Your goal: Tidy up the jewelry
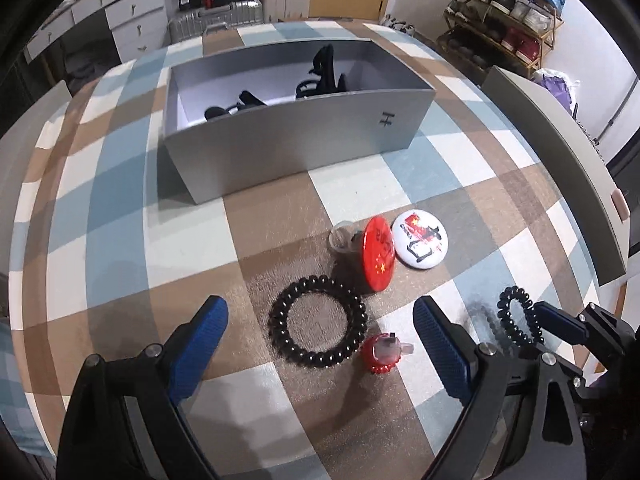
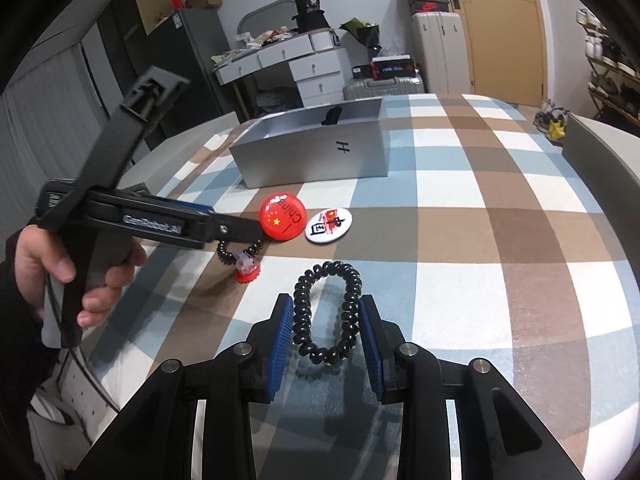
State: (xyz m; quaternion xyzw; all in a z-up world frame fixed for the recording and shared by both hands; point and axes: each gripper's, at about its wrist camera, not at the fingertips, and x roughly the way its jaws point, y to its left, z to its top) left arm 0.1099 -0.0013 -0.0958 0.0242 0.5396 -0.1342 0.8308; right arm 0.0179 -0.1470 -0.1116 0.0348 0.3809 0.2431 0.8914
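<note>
Right wrist view: a black coil bracelet is held between the narrowed pads of the right gripper. The left gripper is spread wide over a black bead bracelet on the checked desk; a grey box stands farther off.

Black left gripper marked "GenRobot.AI", blue-padded jaws, silver screws, dark sleeve.
</note>
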